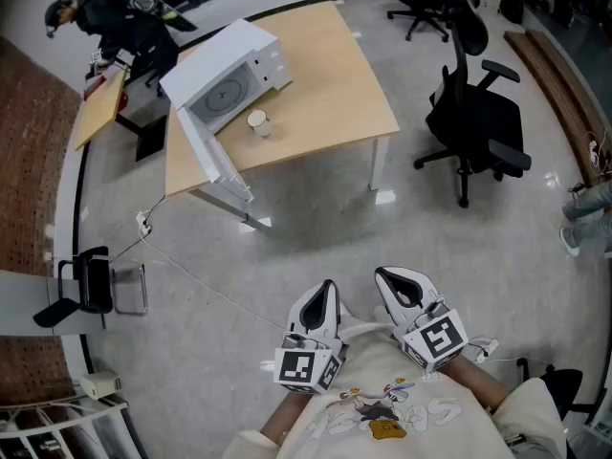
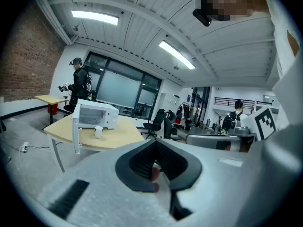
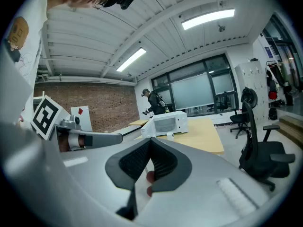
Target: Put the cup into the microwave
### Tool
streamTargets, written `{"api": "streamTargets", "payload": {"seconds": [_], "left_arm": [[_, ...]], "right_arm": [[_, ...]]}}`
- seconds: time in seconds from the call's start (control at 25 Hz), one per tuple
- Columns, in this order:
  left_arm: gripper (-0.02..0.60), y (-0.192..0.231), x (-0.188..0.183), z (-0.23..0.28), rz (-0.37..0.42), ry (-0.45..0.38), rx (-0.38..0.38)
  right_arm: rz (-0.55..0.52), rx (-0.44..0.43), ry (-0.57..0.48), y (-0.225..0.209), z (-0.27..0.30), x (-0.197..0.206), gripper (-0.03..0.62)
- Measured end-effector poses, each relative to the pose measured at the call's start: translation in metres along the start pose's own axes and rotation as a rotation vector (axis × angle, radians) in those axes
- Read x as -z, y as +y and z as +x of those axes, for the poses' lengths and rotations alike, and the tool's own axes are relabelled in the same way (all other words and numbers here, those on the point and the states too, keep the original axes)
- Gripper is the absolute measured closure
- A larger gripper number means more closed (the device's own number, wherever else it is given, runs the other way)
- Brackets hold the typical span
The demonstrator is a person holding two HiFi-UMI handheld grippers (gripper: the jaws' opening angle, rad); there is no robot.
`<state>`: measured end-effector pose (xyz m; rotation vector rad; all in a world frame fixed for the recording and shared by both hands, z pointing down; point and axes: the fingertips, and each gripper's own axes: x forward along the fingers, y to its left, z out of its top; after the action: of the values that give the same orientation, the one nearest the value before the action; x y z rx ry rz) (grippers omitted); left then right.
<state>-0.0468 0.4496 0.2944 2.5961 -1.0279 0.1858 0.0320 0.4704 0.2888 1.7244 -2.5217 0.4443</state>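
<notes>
Cup is shown upright on the table, just before the open microwave, far and leftward. Left gripper, judged nearer, and right gripper are seen closed, empty.

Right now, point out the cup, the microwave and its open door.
cup (image 1: 258,122): head view, its white side.
microwave (image 1: 220,55): head view, top of casing.
microwave door (image 1: 206,151): head view, middle of the open panel.
</notes>
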Motion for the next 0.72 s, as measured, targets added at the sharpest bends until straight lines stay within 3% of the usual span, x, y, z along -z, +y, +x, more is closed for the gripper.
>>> {"api": "streamTargets", "payload": {"seconds": [0.32, 0.6, 0.72], "left_arm": [[0.580, 0.005, 0.010, -0.006, -0.032, 0.031, -0.015], [0.580, 0.000, 0.012, 0.001, -0.063, 0.020, -0.037], [0.580, -0.005, 0.013, 0.010, -0.071, 0.017, -0.047]], "right_arm": [[0.012, 0.022, -0.011, 0.000, -0.001, -0.003, 0.588], [0.049, -0.081, -0.006, 0.003, 0.000, -0.004, 0.586], [0.042, -0.090, -0.004, -0.010, -0.004, -0.005, 0.545]]}}
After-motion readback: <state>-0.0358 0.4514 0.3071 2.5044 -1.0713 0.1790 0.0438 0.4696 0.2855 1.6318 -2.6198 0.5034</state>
